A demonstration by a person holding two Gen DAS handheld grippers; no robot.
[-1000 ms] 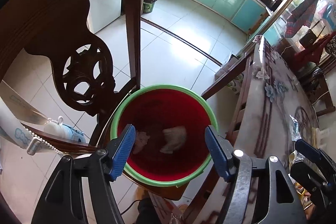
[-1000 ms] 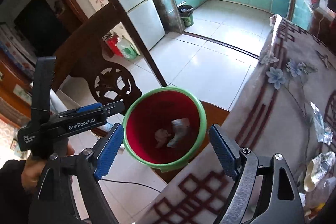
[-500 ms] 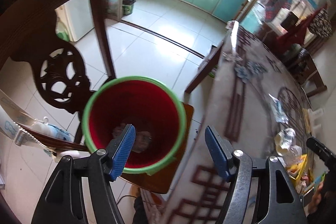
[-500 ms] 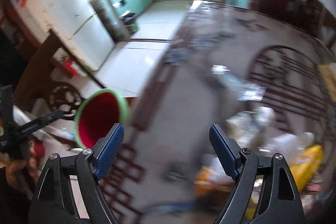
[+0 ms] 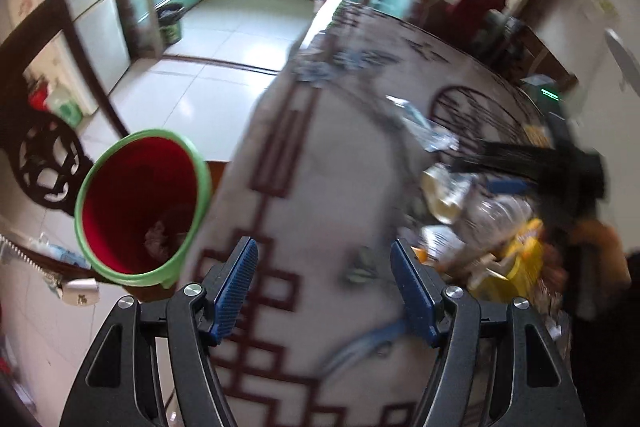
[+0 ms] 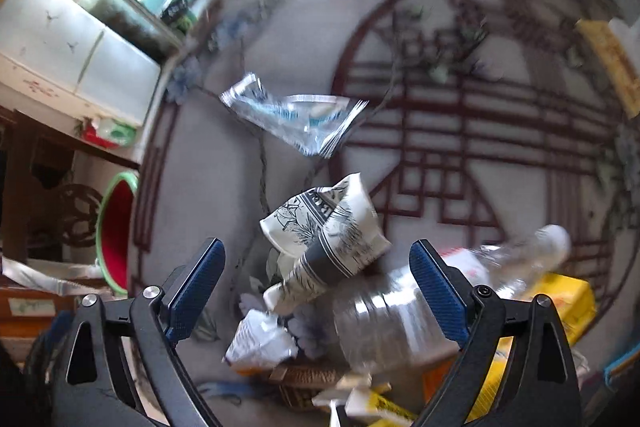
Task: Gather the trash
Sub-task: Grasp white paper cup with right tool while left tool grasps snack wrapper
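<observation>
Motion blur smears my views, and the trash pile's lower items are hard to name. My right gripper (image 6: 316, 291) is spread wide and empty above a crumpled paper cup (image 6: 326, 243) on the table (image 6: 208, 163); its long axis runs from lower left to upper right. The clear bottle (image 6: 404, 311) beside it points right. My left gripper (image 5: 324, 287) is also spread wide and empty, with the red bin (image 5: 140, 203) beside the table edge.

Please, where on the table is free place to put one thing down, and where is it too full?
Free: the bare strip of table between the bucket side edge and the trash. Also beyond the plastic bag, over the round pattern. Crowded: around the crushed cup, bottle and yellow box.
</observation>
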